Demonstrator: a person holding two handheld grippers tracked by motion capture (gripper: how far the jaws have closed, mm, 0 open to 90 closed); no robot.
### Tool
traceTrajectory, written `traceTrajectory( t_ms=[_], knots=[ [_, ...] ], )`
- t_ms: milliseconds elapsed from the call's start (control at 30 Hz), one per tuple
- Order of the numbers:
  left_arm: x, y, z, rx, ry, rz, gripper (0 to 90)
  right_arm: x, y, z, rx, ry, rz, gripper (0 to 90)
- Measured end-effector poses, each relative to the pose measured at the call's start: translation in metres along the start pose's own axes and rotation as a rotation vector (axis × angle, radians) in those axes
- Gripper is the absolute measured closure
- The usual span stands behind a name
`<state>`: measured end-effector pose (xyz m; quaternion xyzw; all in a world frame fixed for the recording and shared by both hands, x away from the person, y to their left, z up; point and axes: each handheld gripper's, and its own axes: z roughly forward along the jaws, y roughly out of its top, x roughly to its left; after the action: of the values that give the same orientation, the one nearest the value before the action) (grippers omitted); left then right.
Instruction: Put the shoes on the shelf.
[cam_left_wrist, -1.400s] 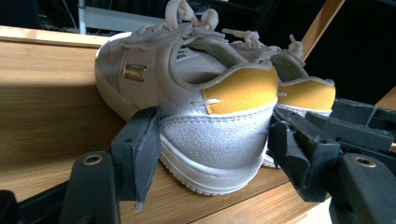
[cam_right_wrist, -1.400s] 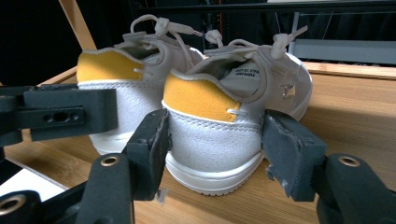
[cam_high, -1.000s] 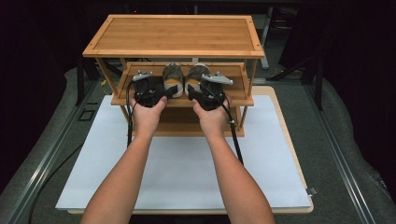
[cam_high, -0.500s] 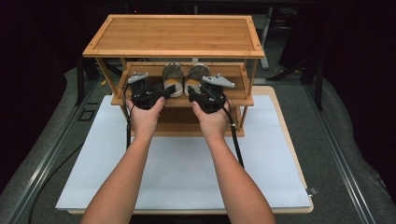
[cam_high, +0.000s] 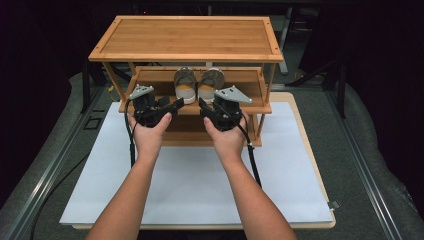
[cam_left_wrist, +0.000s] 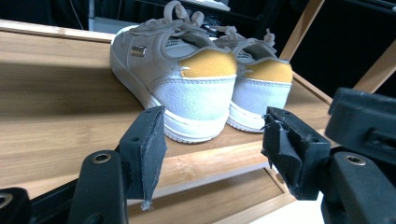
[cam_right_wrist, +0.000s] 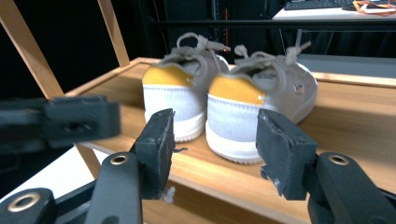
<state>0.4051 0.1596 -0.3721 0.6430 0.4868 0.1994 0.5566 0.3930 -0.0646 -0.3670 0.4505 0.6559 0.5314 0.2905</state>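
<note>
Suede-heeled, yellow-collared sneakers (cam_left_wrist: 196, 88) sit paired on slatted bamboo shelf (cam_left_wrist: 56, 116).

A white sheet (cam_high: 200, 185) covers the table amid a dark room.

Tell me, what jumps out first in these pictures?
A pair of pale sneakers with yellow heel patches sits side by side, heels outward, on the middle shelf of a wooden rack. In front of them, a person holds the left gripper and right gripper, jaws apart, one aimed at each heel, with nothing between them.
</note>
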Motion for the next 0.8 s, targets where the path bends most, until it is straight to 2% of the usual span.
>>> traceTrajectory(
  t_ms=[133,200,300,467,667,800],
  knots=[
    [0.000,-0.002,-0.005,0.011,0.008,0.016,39.7,0.000,-0.005,-0.004,0.014,-0.009,0.000,46.8],
    [0.001,-0.003,-0.009,0.013,0.010,0.009,39.6,-0.001,-0.006,-0.006,0.013,-0.003,0.001,46.8],
    [0.002,-0.003,-0.013,0.016,0.002,0.008,40.2,-0.001,-0.006,-0.010,0.014,-0.004,0.000,46.7],
    [0.001,-0.001,-0.026,0.008,-0.009,0.032,40.3,-0.003,-0.005,-0.020,0.010,0.003,-0.007,46.5],
    [0.003,-0.001,-0.044,0.012,-0.025,0.062,40.8,-0.008,-0.009,-0.039,0.012,0.014,-0.015,46.5],
    [0.010,-0.005,-0.059,0.009,-0.034,0.063,41.7,-0.016,-0.016,-0.057,0.020,0.018,-0.026,46.3]
  ],
)
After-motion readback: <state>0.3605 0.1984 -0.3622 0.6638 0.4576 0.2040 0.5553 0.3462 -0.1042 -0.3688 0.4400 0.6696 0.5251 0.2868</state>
